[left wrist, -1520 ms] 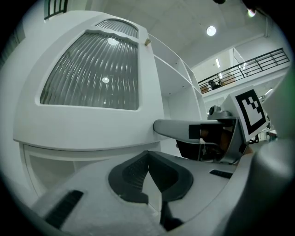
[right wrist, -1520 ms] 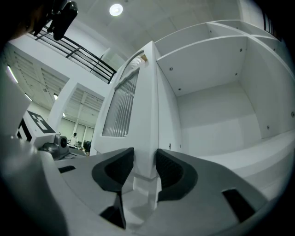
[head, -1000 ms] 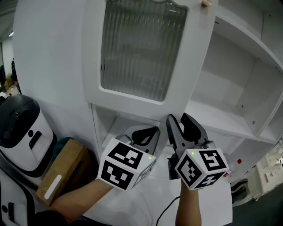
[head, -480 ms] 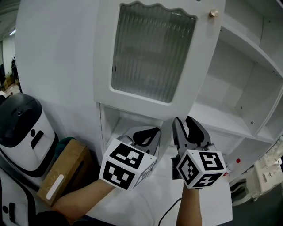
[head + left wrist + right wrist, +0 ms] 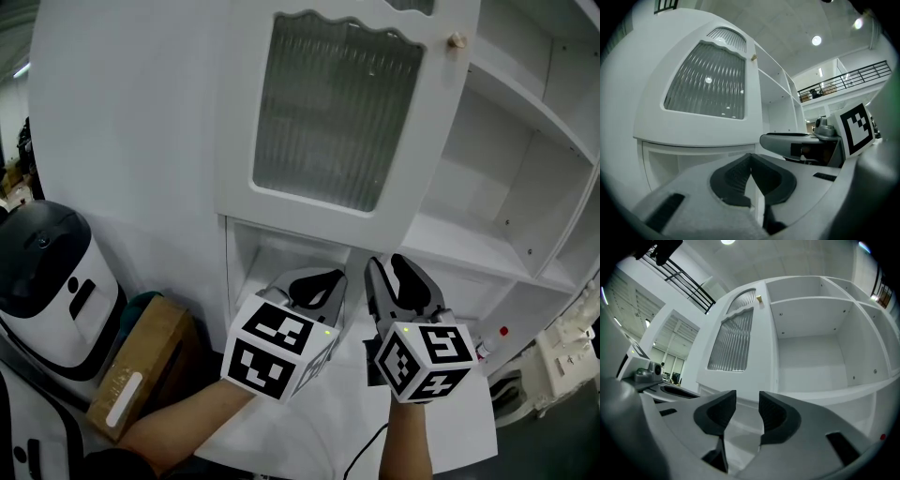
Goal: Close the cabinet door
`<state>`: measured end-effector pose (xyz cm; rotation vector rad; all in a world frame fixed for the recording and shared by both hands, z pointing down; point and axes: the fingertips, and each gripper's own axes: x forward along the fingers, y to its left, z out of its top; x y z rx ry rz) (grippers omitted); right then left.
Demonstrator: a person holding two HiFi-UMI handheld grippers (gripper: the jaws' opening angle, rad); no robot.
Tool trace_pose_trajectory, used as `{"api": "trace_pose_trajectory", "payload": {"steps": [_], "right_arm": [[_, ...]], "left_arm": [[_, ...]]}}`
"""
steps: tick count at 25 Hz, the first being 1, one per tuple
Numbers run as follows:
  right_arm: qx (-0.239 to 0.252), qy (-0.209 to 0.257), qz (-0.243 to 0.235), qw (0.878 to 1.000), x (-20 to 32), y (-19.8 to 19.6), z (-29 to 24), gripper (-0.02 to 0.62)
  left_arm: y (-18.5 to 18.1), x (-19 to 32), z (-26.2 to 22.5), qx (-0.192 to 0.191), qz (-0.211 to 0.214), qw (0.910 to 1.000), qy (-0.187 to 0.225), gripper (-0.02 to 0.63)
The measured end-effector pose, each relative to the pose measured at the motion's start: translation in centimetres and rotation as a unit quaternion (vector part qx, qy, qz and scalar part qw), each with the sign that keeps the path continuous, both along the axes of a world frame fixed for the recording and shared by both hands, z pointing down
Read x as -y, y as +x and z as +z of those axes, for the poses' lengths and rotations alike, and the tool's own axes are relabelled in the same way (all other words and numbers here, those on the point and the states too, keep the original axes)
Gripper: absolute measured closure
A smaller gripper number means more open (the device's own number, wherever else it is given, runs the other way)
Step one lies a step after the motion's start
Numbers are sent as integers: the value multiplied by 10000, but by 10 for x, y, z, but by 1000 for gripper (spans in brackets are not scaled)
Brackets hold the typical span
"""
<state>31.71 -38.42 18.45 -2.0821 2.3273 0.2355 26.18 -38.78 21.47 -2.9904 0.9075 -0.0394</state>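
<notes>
The white cabinet door (image 5: 337,117) with a ribbed glass pane stands swung open in the head view, a small wooden knob (image 5: 457,40) at its upper right corner. Both grippers hover below the door's lower edge, in front of the cabinet's lower opening. My left gripper (image 5: 314,284) is shut with nothing in it, its tips touching (image 5: 750,165). My right gripper (image 5: 398,274) sits beside it, jaws a little apart and empty (image 5: 747,404). Neither touches the door (image 5: 705,84) (image 5: 733,341). The knob (image 5: 759,299) is far above the jaws.
Open white shelves (image 5: 511,178) fill the cabinet to the right of the door. A black-and-white machine (image 5: 47,281) and a cardboard box (image 5: 141,361) stand at the lower left. A red-capped item (image 5: 502,331) lies at the lower right, and a black cable (image 5: 361,455) runs below the grippers.
The door and its knob now sit lower and further right in the head view. Both grippers stay at about the same places below it, the left still shut.
</notes>
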Motion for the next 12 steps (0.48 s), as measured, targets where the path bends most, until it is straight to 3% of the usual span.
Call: {"api": "trace_pose_trajectory", "payload": {"steps": [12], "right_arm": [[43, -264, 80, 9996, -17, -50, 24, 495]], "left_arm": [[-37, -9, 6, -22, 13, 10000, -59, 592]]}}
